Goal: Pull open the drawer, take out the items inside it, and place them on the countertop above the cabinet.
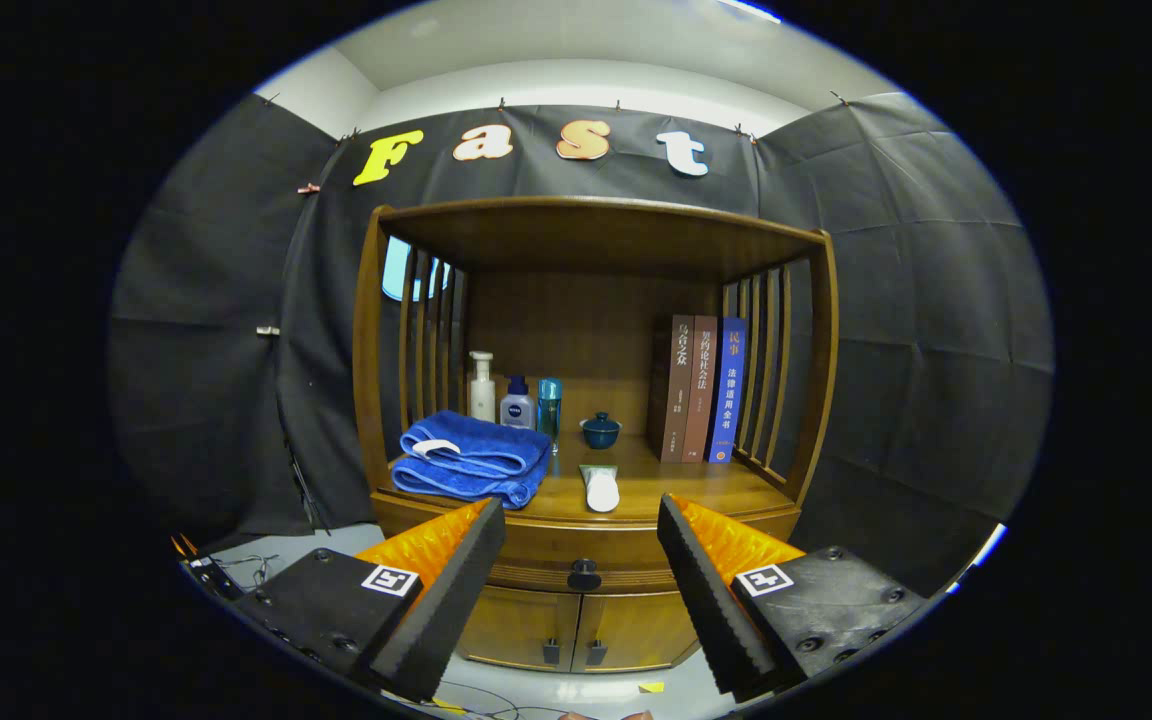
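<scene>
- The drawer point(584, 560) sits shut under the countertop point(636, 490); I judge it stiff and rigid, best taken by its small dark knob point(584, 574)
- That knob lies at 12 o'clock from my gripper point(581, 570), seen between the fingers, some way ahead, untouched
- My tongs are spread wide, holding nothing
- A folded blue towel point(471, 458) lies at 11 o'clock and a white tube point(601, 489) at 12 on the countertop
</scene>
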Motion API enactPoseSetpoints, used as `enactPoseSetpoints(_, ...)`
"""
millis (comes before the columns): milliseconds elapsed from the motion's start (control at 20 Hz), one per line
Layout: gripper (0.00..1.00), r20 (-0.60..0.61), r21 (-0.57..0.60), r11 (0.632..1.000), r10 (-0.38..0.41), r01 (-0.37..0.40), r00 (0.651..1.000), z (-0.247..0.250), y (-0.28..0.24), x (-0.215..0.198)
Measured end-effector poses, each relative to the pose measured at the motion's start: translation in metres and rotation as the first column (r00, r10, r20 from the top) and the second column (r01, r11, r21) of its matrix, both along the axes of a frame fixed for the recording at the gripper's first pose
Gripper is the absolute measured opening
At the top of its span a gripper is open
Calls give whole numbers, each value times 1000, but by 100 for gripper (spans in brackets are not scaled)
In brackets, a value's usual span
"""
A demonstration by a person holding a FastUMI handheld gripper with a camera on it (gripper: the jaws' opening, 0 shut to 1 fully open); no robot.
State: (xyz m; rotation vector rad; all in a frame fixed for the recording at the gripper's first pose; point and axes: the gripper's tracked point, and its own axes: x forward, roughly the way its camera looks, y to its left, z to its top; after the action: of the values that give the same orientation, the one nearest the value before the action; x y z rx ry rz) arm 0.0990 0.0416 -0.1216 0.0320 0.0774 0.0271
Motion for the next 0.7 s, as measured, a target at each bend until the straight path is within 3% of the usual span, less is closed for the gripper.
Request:
enactPoseSetpoints(250, 99, 5, 36, 999, 24, -24, 1000, 22, 0, -36)
enactPoseSetpoints(700, 99, 62, 44, 999, 23, -26, 998, 61, -4, -63)
